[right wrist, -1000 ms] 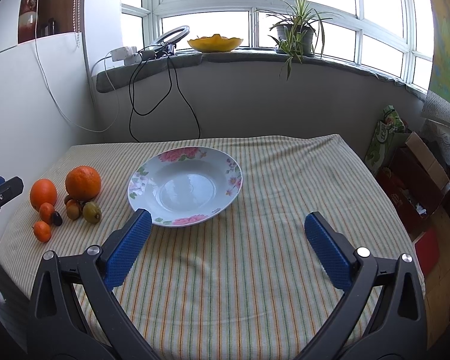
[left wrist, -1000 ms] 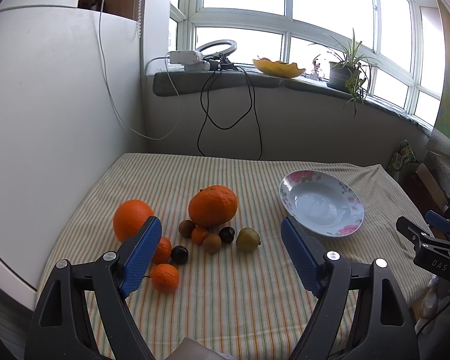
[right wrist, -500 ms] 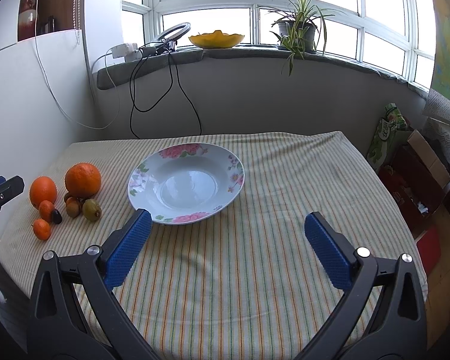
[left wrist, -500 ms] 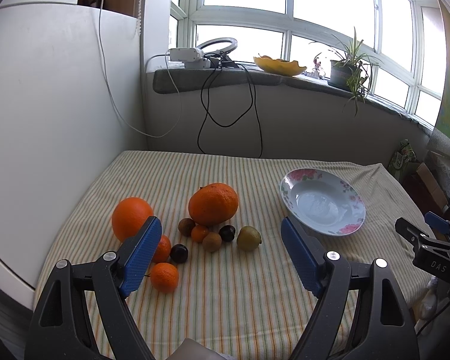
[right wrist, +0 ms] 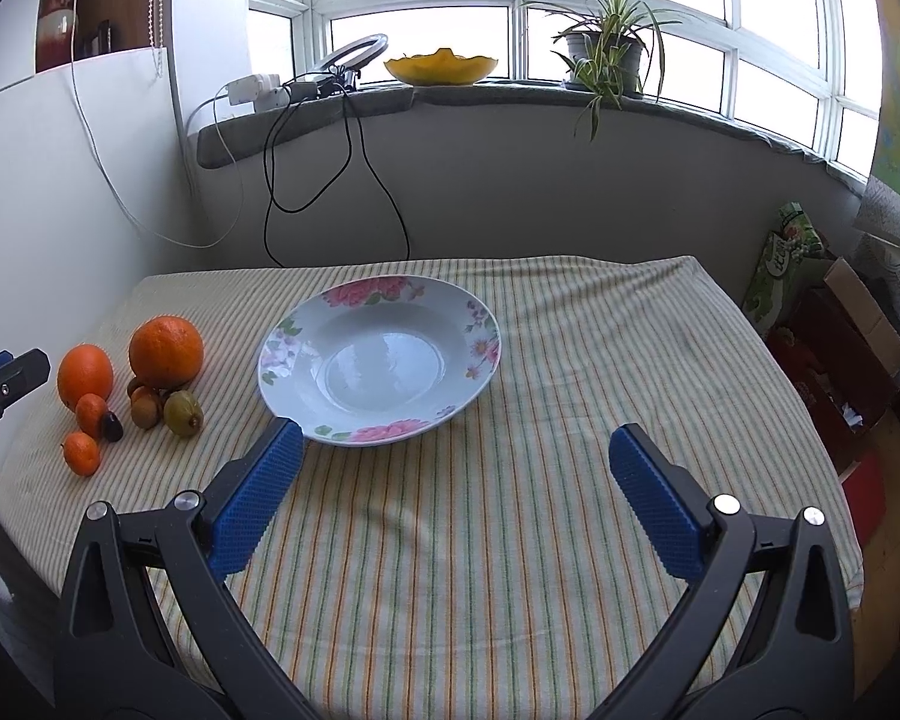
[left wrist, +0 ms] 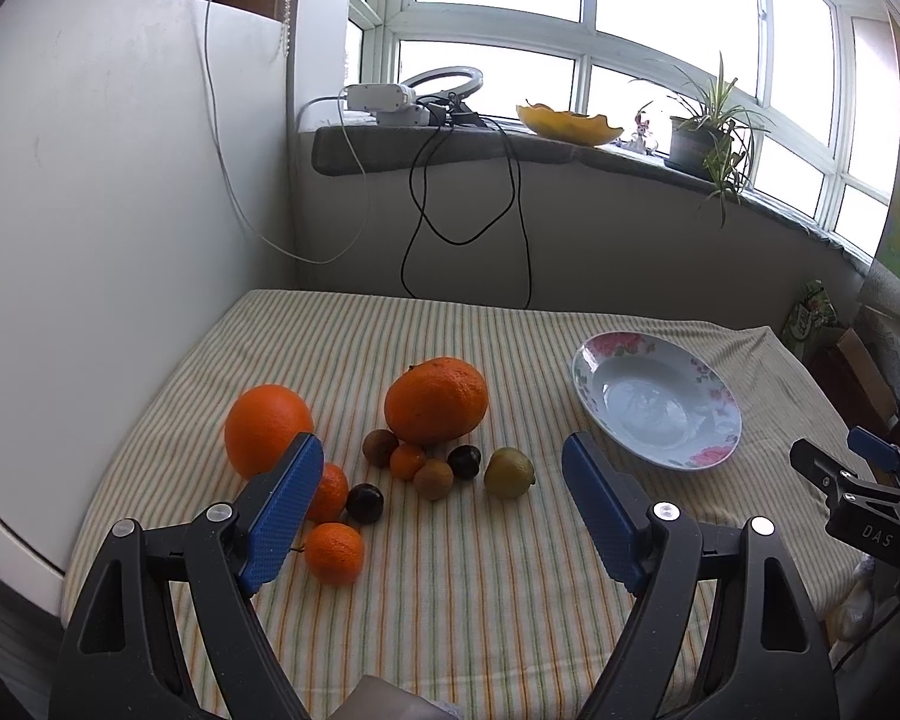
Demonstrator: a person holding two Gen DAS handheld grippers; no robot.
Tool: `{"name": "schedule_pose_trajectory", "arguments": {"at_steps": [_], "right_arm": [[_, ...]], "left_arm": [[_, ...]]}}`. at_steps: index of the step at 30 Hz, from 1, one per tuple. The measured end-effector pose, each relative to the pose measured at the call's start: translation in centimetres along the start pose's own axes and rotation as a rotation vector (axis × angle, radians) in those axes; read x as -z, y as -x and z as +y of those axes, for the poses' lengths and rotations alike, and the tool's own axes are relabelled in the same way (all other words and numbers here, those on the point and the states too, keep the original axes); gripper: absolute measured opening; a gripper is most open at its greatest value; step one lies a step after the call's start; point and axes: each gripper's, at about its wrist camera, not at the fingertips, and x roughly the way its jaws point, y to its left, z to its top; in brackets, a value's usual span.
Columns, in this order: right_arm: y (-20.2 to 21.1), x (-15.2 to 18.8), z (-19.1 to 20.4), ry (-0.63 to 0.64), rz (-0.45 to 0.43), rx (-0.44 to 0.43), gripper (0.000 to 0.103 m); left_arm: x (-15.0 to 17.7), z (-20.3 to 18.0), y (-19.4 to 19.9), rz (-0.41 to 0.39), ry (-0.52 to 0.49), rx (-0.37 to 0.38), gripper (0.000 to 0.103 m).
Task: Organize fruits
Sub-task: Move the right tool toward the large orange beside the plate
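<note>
Fingers [left wrist: 288, 504] of both grippers are spread wide, nothing held. Fruits [left wrist: 432, 468] are clustered left of the plate [left wrist: 588, 384], well apart. Round, firm, likely to roll; best pinched across the middle.

Two raised, window-facing tool views, sharing fruit pile [left wrist: 414, 450] and plate [right wrist: 480, 324].

Potted plant [right wrist: 606, 54], yellow dish [right wrist: 441, 68] (on windowsill), ring light [left wrist: 444, 81], dangling cables [left wrist: 468, 204]
</note>
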Motion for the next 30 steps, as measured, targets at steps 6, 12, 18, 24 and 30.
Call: {"name": "schedule_pose_trajectory", "arguments": {"at_steps": [6, 12, 18, 24, 30], "right_arm": [[-0.4, -0.2, 0.5, 0.008, 0.007, -0.026, 0.103], [-0.8, -0.7, 1.2, 0.016, 0.015, -0.096, 0.103], [-1.7, -1.4, 2.3, 0.016, 0.037, -0.198, 0.103], [-3.2, -2.8, 4.3, 0.053, 0.069, -0.297, 0.103], [-5.0, -4.8, 6.3, 0.091, 0.105, -0.385, 0.103]], "left_arm": [[0.1, 0.8, -0.3, 0.007, 0.02, 0.0, 0.082], [0.3, 2.2, -0.4, 0.012, 0.056, 0.016, 0.082], [0.5, 3.9, -0.8, 0.025, 0.104, 0.018, 0.082], [0.5, 4.8, -1.6, 0.046, 0.126, 0.043, 0.082], [0.3, 4.6, -2.7, 0.069, 0.126, 0.075, 0.082]]}}
